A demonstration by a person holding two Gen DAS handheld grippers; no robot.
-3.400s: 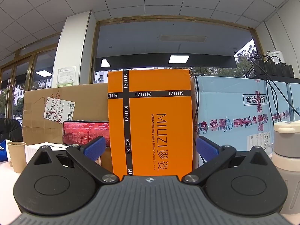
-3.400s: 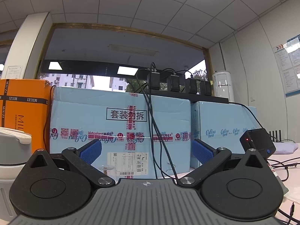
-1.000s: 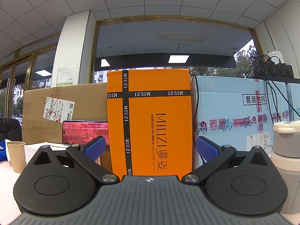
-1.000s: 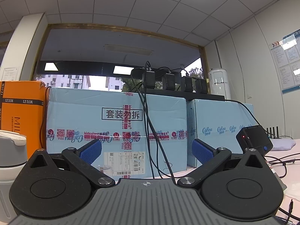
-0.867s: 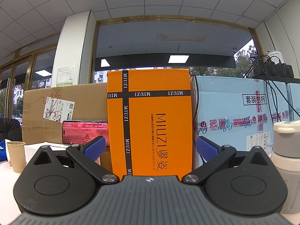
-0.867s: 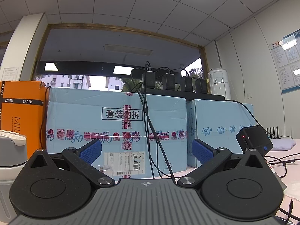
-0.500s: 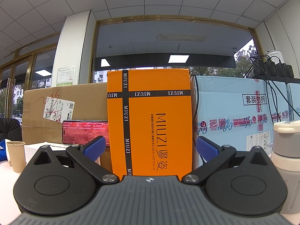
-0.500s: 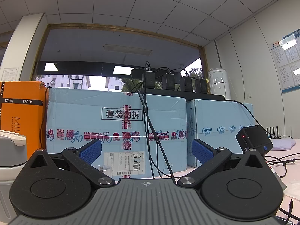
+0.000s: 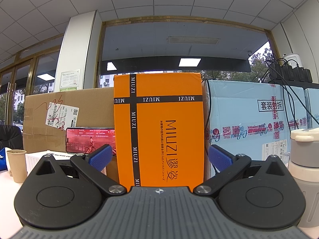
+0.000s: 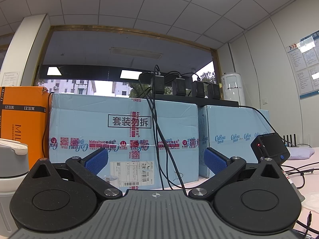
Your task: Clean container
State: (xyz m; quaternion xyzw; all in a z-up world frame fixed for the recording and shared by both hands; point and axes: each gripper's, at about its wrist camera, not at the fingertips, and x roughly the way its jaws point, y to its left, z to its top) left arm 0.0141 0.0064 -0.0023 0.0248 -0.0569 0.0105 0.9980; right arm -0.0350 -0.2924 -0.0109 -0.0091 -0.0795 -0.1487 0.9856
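Both tongs sit low over the white tabletop (image 10: 311, 181), spread wide with nothing between the blue pads: left tongs (image 9: 159, 157), right tongs (image 10: 155, 159). The grey bottle (image 9: 304, 177) stands upright just right of the left tongs, white lid on top, long axis vertical; in the right view it's at the far left edge. A paper cup (image 9: 17, 165) sits off left. Behind: phone (image 9: 90, 140) playing video, orange box (image 9: 159, 129) reading "MIUZI", brown carton (image 9: 65, 115), blue boxes (image 10: 123, 137) marked "kidswant" and "套装勿拆", cables (image 10: 159, 139) hanging in front.

Matt grey plastic container (image 9: 305, 171)
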